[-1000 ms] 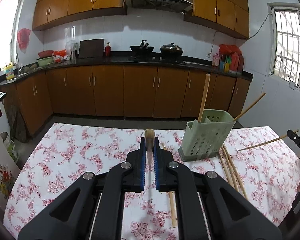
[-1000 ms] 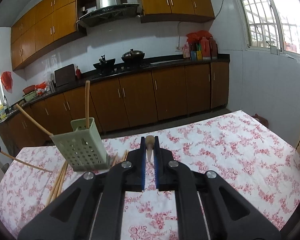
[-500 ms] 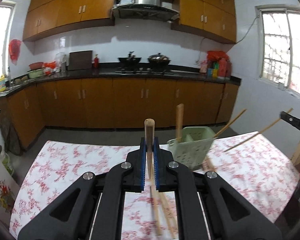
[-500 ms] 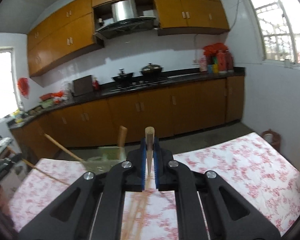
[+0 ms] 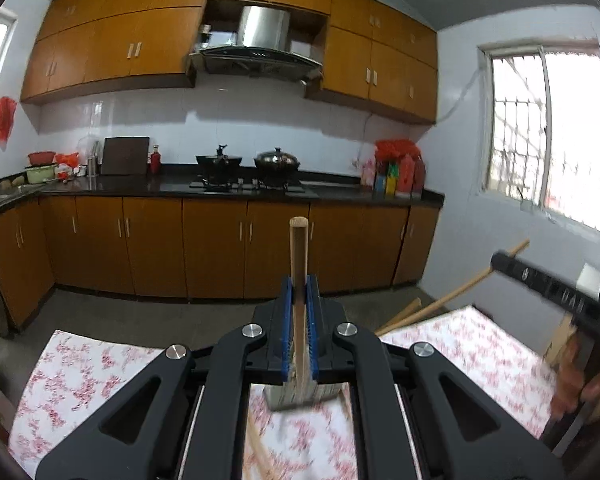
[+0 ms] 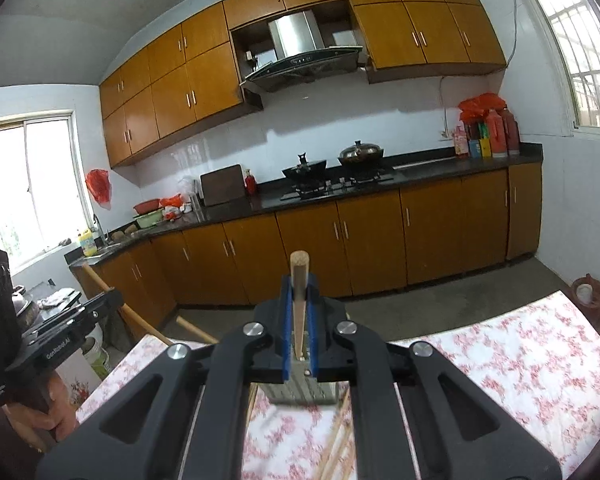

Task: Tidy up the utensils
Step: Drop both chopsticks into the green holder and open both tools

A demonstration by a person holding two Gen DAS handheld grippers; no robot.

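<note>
1. Plainly, each gripper carried one chopstick: the left gripper (image 5: 299, 292) had its blue pads clamped on a stick (image 5: 299, 264) that stood nearly upright between them, its blunt end poking above the jaws
2. The right gripper (image 6: 299, 292) was clamped the same way on its own stick (image 6: 299, 280), also upright, with the jaws as near together as the wood allowed
3. The holder (image 6: 300, 390) showed only as a grey-green base below the jaws in both wrist views; its mouth was hidden behind the gripper bodies
4. Loose chopsticks (image 6: 338, 444) lay on the cloth (image 6: 500, 360) just beside the holder, so much of the sorting looked undone
5. The step in hand, as I judged it, was carrying two picked sticks above the table toward the holder
6. The next move would call for bringing each stick's lower tip over the holder's opening, keeping it near vertical, lowering it in, and only then parting the pads
7. The two grippers were near each other: the right one's bar (image 5: 540, 284) and hand (image 5: 580, 380) showed at the edge of the left view, so the sticks could cross or knock
</note>
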